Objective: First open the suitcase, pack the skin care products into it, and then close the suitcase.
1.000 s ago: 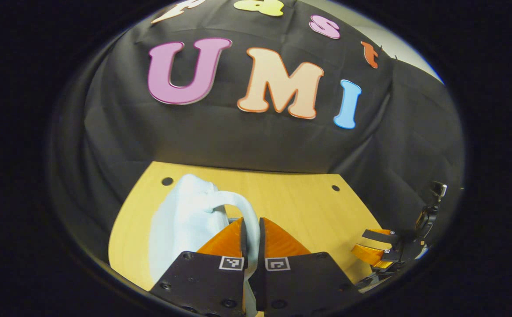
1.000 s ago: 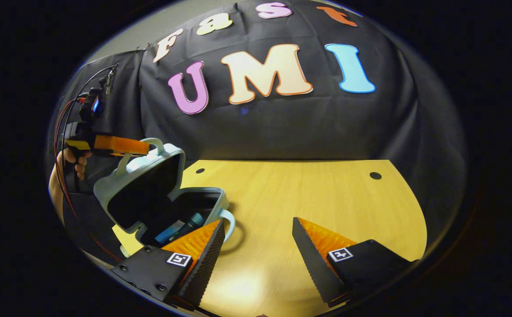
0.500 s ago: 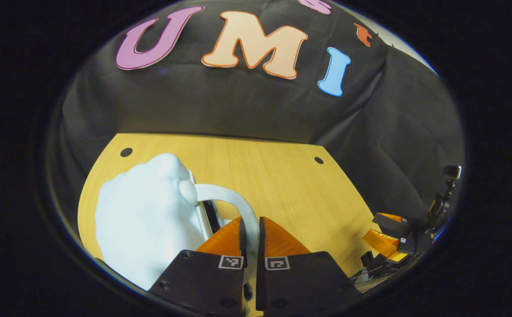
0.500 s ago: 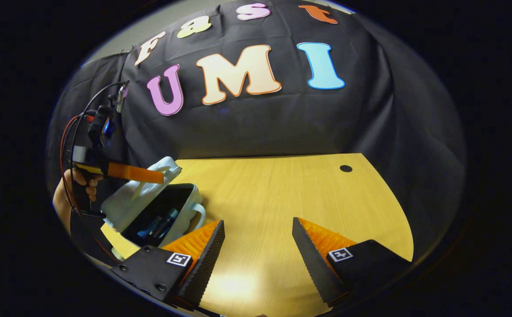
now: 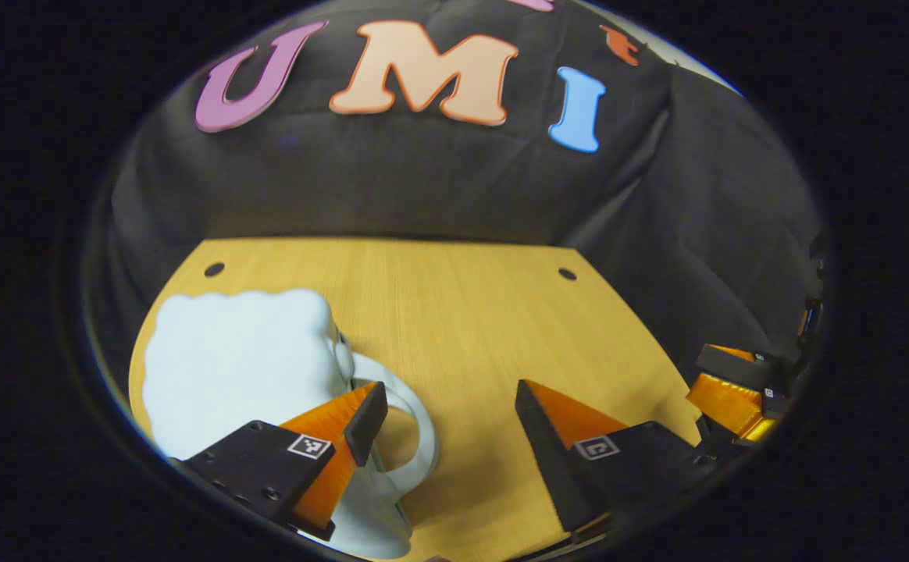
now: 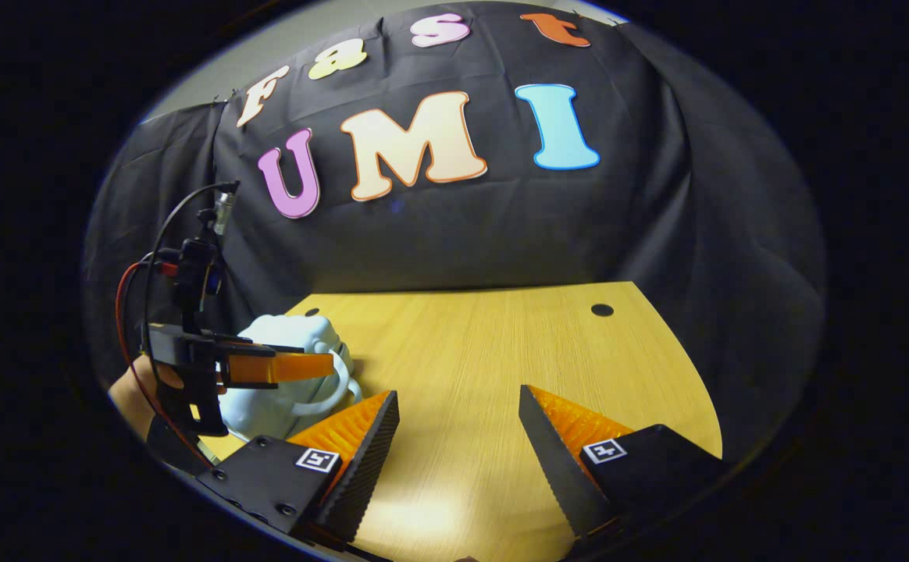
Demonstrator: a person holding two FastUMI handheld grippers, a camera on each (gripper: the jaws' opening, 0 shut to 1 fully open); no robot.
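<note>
- Left gripper view: the left gripper (image 5: pixel 447 398) hangs low over the wooden table (image 5: pixel 462 312) with its two fingers spread wide and nothing between them.
- The pale blue suitcase (image 5: pixel 236 359) lies flat on the near left part of the table with its lid down on the base.
- Its looped handle (image 5: pixel 415 425) curves out toward the middle of the table, just beside and partly behind the tip of the gripper's near-left finger (image 5: pixel 365 410); whether the finger touches the loop cannot be told.
- The other finger stands over bare wood, well apart from the case.
- At the far right edge the right gripper (image 5: pixel 736 382) shows as orange and black parts beyond the table's corner, too small and cut off here to judge its jaws.
- Right gripper view: the right gripper (image 6: pixel 458 410) also has its fingers wide apart, above bare tabletop (image 6: pixel 501 351), holding nothing.
- The suitcase (image 6: pixel 283 375) sits at the left side of the table, closed, its handle (image 6: pixel 329 398) bowing out toward the centre.
- The left gripper (image 6: pixel 298 365) reaches in from the left, level, its orange fingers over the top and front of the case; a hand (image 6: pixel 138 386) grips its body at the edge, with red and black cables looping up behind.
- From this side its jaws cannot be read.
- The right gripper is well apart from the suitcase.
</note>
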